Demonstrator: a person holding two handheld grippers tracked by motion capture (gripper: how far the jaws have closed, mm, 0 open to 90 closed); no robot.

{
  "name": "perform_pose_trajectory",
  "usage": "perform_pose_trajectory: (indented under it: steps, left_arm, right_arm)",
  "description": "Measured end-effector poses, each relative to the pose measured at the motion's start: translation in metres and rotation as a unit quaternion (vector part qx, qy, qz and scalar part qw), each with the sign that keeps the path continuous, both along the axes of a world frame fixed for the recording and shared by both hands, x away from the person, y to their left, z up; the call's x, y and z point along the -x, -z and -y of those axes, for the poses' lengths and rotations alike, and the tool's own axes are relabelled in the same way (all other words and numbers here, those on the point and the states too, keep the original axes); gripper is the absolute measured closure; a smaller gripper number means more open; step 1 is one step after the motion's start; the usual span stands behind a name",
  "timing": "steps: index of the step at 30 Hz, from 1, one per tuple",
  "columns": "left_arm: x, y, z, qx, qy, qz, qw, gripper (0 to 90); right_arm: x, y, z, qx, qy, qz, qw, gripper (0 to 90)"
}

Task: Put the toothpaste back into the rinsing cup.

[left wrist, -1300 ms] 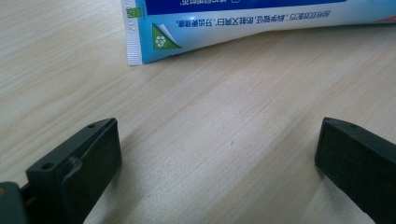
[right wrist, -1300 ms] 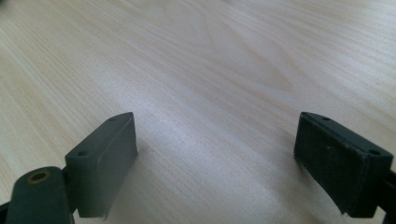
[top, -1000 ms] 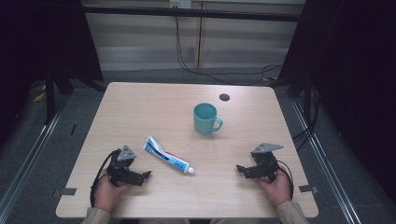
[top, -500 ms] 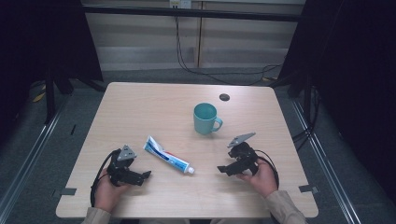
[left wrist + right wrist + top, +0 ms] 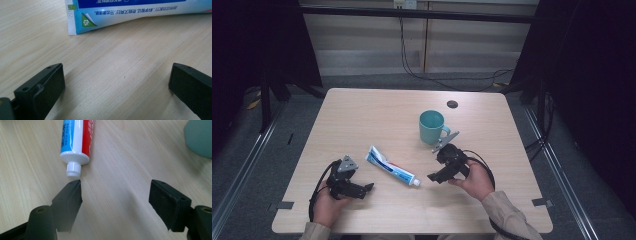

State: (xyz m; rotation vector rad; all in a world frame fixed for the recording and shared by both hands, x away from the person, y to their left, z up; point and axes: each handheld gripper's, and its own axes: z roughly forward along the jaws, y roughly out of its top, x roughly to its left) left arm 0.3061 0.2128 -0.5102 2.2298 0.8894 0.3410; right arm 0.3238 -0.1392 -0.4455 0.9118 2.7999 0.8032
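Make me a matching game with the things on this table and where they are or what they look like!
Things:
1. toothpaste tube
2. cup
3. left tool
4. right tool

Clues:
A. green, standing upright, with a handle
B. close to the tube's white cap, jaws apart
C. lying flat between the two tools
D. near the tube's flat crimped end, jaws wide with nothing between

Pairs: 1-C, 2-A, 3-D, 4-B
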Motion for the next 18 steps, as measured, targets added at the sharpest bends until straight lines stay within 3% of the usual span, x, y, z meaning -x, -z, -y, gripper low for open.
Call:
perform_pose_trajectory:
  steps: [9,18]
  left_arm:
    - [0.000,0.000,0.000,0.002,-0.001,-0.002,1.0000,0.1]
    - [0.000,0.000,0.000,0.000,0.001,-0.001,1.0000,0.1]
  right_arm:
    - [-0.008,-0.006,-0.029,0.014,-0.025,-0.010,0.9995,27.3]
    - [-0.014,-0.011,-0.044,0.022,-0.035,-0.004,0.9991,27.5]
